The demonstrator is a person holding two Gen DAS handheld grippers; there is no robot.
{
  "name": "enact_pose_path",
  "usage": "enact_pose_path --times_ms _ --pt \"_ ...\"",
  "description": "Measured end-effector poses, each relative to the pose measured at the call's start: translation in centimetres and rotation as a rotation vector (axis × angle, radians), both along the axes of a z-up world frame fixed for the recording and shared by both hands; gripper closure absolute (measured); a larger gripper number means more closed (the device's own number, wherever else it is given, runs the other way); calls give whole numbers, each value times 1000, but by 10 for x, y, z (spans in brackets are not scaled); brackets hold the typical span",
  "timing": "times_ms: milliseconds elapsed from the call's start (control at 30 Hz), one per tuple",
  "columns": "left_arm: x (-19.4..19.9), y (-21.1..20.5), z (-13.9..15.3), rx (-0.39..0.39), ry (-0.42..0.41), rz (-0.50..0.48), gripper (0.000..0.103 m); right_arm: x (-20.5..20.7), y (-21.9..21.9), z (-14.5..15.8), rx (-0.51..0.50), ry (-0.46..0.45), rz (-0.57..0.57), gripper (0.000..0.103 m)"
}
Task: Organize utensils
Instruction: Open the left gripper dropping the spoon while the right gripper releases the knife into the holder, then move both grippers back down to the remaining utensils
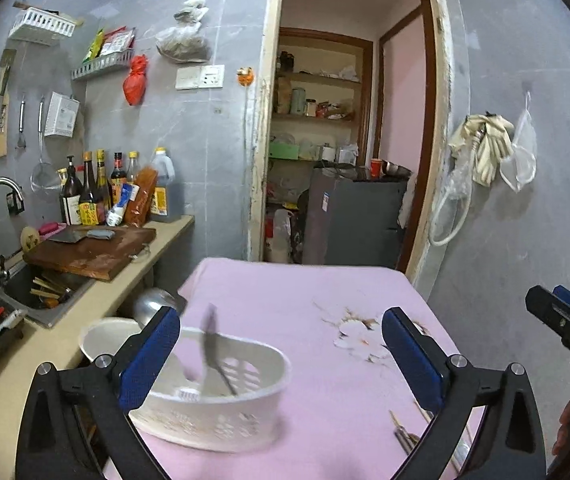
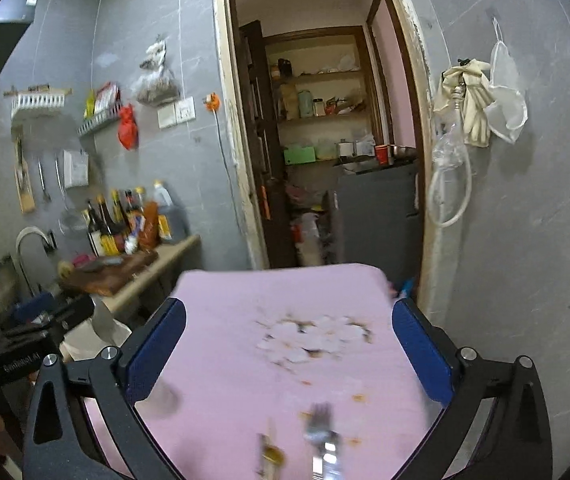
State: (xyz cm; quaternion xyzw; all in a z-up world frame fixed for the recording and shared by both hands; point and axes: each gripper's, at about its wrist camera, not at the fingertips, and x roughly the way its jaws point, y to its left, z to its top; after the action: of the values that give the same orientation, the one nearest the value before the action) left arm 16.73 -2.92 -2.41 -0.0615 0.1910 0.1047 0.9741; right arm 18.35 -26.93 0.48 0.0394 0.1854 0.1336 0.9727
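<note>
A white slotted plastic basket (image 1: 221, 396) stands on the pink tablecloth (image 1: 305, 300), low and left in the left wrist view. A dark, blurred utensil (image 1: 213, 352) leans inside it. My left gripper (image 1: 281, 320) is open just above and behind the basket, with nothing between its blue pads. Thin utensils (image 1: 405, 432) lie on the cloth by its right finger. In the right wrist view a metal fork (image 2: 321, 436) and a smaller brownish utensil (image 2: 269, 452) lie blurred on the cloth near the bottom edge. My right gripper (image 2: 289, 312) is open above them and holds nothing.
A counter on the left carries a wooden chopping board (image 1: 93, 252) with a cleaver, sauce bottles (image 1: 97, 188) and a sink (image 1: 45, 296). A white bowl (image 1: 101, 336) sits beside the table. Behind the table are a doorway, a grey fridge (image 1: 357, 220) and a wall with hanging cloths (image 1: 485, 148).
</note>
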Motion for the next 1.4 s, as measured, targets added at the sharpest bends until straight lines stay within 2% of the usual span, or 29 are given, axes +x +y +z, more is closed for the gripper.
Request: enact_pose_path --times_ms 133,333,533,733,800,933,1000,1033,1100,1167,1300,1400 --pt "2 -23 -13 -14 29 2 1 0 -23 -8 -59 19 0 1" --pt "9 -47 -37 -28 91 5 1 11 -46 -35 -93 89 19 1" --pt "23 -66 -63 -38 177 -21 1 26 -63 -70 -69 167 56 1" --pt "41 -77 -95 -110 279 -60 2 44 -69 -113 -17 245 99 2" --pt "46 -80 -105 -134 311 -82 12 50 -70 -125 8 277 110 7" --pt "55 -84 -123 -195 391 -144 32 60 -68 -146 22 334 134 31" --pt "59 -85 -130 -229 433 -187 46 65 -69 -153 35 363 147 34" --pt "62 -86 -134 -247 457 -210 49 66 -69 -156 40 374 153 38" --pt "68 -87 -140 -277 500 -244 64 68 -67 -160 43 389 163 45" --pt "74 -88 -147 -340 544 -287 73 71 -63 -164 43 409 181 48" --pt "81 -88 -154 -423 569 -326 82 77 -55 -169 47 444 213 55" --pt "85 -86 -158 -472 572 -321 84 82 -49 -175 40 475 225 60"
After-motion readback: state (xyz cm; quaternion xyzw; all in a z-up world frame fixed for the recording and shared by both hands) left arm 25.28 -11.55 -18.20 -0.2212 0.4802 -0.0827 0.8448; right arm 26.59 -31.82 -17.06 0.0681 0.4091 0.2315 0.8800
